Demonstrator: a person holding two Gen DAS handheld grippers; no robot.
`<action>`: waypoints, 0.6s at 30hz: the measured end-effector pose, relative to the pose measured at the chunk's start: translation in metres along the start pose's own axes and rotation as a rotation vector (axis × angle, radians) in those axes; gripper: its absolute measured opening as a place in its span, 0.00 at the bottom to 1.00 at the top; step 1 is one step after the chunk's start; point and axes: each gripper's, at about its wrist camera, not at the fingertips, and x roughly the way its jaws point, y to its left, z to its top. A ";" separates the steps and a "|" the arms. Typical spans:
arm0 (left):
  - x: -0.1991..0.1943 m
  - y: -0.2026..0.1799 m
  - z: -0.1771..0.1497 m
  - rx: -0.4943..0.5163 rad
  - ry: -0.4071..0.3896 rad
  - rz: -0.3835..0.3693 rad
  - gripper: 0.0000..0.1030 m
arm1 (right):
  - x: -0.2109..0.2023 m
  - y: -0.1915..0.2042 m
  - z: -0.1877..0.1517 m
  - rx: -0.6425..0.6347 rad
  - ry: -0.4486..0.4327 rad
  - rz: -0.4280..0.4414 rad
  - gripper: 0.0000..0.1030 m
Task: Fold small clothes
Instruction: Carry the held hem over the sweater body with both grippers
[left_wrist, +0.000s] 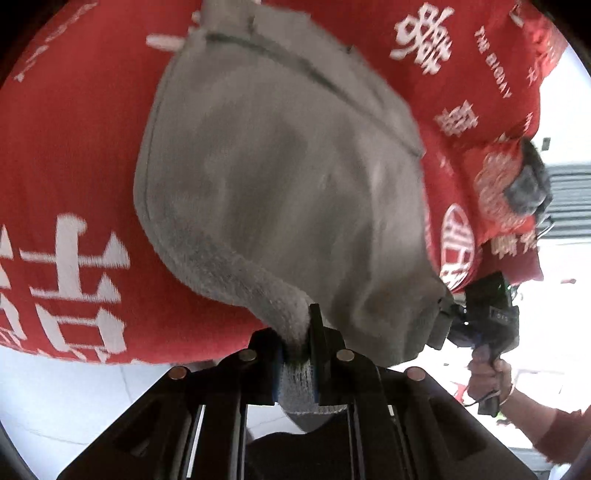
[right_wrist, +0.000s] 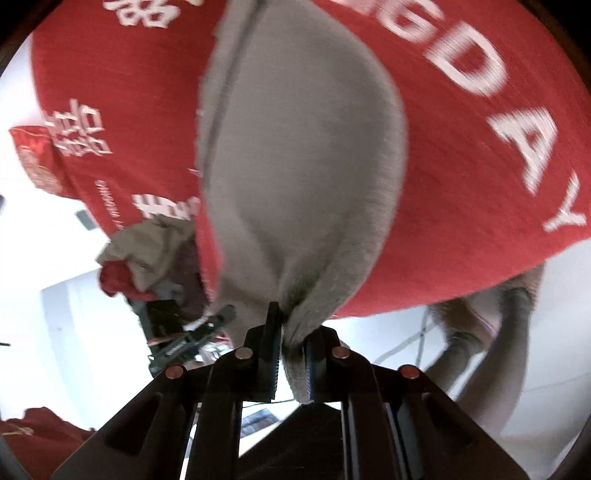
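My left gripper (left_wrist: 308, 354) is clamped on one bunched corner of a small grey fleecy garment (left_wrist: 280, 177); my right gripper (right_wrist: 291, 339) pinches the neighbouring corner. Holding both corners stretches that edge taut for folding. The rest of the garment lies on the red cloth with white lettering (left_wrist: 74, 155) covering the bench.

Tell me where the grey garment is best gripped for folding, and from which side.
Grip the grey garment at its two near-edge corners, coming in from the table's near side, as now: the left claw and right claw are each shut on a bunched corner. Its far part lies on the red tablecloth, so the near edge should lift evenly.
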 end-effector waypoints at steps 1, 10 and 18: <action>-0.004 -0.001 0.005 0.002 -0.014 -0.011 0.12 | -0.001 0.006 0.001 -0.004 -0.014 0.017 0.11; -0.044 -0.015 0.072 -0.027 -0.164 -0.054 0.12 | -0.026 0.066 0.043 -0.060 -0.137 0.216 0.08; -0.069 -0.028 0.153 -0.055 -0.264 -0.010 0.12 | -0.033 0.113 0.123 -0.086 -0.164 0.276 0.07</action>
